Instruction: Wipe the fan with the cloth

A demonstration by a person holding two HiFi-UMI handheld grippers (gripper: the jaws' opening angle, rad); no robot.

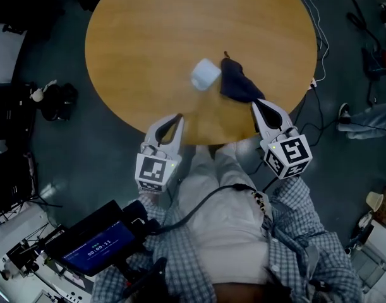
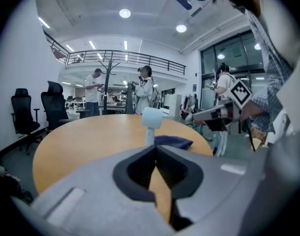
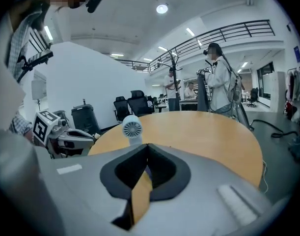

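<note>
Jaws pressed tip to tip, the left gripper (image 1: 178,117), a grey two-jaw tool with a marker cube at its back, hovers over the near rim of the round light-brown wooden table (image 1: 148,36) and holds nothing; through the slit behind its closed tips its own view shows only bare tabletop. The right gripper (image 1: 255,104), built the same way, is likewise closed and empty, and it hangs over the near right part of the table, pointing inward and slightly down. The small white fan (image 1: 205,74), a round head on a short stem, stands upright on the wood ahead of both grippers, somewhat nearer the person than the table's middle. In the right gripper view its grille faces that gripper, while the left gripper view sees it from the side. Just to the right of the fan lies the crumpled dark blue cloth (image 1: 238,84), resting on the tabletop between the fan and the right gripper. In the head view that gripper's tips meet the cloth's near corner, but whether they touch it cannot be told. The person's checked shirt sleeves (image 1: 306,232) fill the lower head view. Beyond the far rim stand several people (image 2: 144,90) and black office chairs (image 2: 23,112).
</note>
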